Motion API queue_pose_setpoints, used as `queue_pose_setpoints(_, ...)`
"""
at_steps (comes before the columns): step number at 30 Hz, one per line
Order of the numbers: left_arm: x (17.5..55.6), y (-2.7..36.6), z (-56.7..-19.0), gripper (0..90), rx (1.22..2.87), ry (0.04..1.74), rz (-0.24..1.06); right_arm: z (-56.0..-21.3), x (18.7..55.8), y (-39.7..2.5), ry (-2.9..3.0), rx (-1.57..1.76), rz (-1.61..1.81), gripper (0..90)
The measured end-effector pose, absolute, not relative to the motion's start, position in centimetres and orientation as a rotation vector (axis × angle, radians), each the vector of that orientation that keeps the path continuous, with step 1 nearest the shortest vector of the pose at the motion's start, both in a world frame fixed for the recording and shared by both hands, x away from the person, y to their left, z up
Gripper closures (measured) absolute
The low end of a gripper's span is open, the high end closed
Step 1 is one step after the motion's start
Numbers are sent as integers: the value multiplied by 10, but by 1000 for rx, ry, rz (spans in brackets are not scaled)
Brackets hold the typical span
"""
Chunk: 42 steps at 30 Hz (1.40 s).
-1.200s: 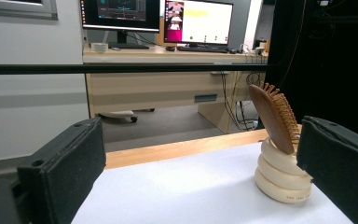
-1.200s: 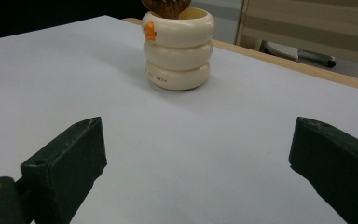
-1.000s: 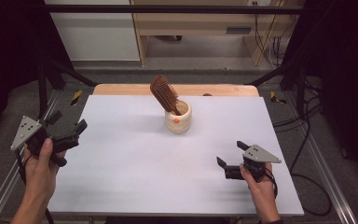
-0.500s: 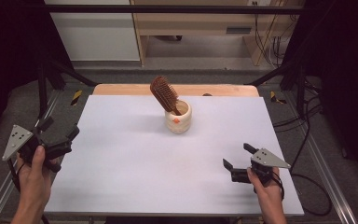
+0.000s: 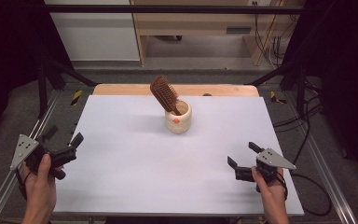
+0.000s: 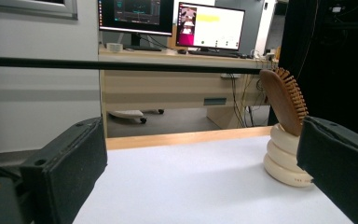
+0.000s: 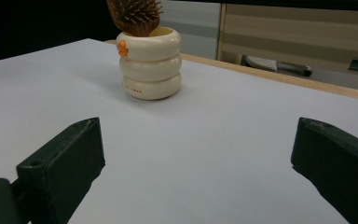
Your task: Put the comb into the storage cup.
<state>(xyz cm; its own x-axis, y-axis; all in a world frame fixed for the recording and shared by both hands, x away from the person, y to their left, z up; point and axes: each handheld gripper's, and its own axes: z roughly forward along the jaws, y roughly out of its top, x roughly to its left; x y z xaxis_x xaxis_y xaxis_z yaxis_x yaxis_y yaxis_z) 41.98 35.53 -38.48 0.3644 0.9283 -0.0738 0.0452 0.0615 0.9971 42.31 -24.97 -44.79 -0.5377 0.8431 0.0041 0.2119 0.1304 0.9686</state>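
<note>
Jaws on both my grippers stood open, empty; the hairbrush (image 5: 163, 94) leaned in its cup (image 5: 178, 116) mid-surface, nearer my right gripper (image 5: 243, 162).

left gripper (image 5: 64, 138): drawn back toward the near-left — now off the white table's (image 5: 135, 186) left edge, jaws apart.
right gripper (image 5: 243, 154): pulled nearer the near edge — perhaps slightly rightward too, jaws apart.

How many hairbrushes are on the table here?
1. The hairbrush stands tilted, handle down, in the cream cup near the table's far middle; nothing else could hide another.
</note>
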Motion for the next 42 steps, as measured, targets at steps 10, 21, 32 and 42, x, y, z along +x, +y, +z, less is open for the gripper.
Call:
queue_pose_setpoints(10, 415, 349, -403, 19, 1346, 1004, 831, -448, 423, -249, 1852, 1007, 1430, 27)
queue_pose_setpoints(21, 411, 344, -418, 19, 1359, 1021, 794, -449, 424, -248, 1856, 1005, 1428, 27)
queue_pose_setpoints(32, 410, 335, -432, 19, 1380, 1033, 764, -449, 424, -247, 1858, 1003, 1427, 27)
queue_pose_setpoints(42, 409, 325, -442, 19, 1424, 1023, 744, -449, 424, -246, 1859, 1004, 1423, 27)
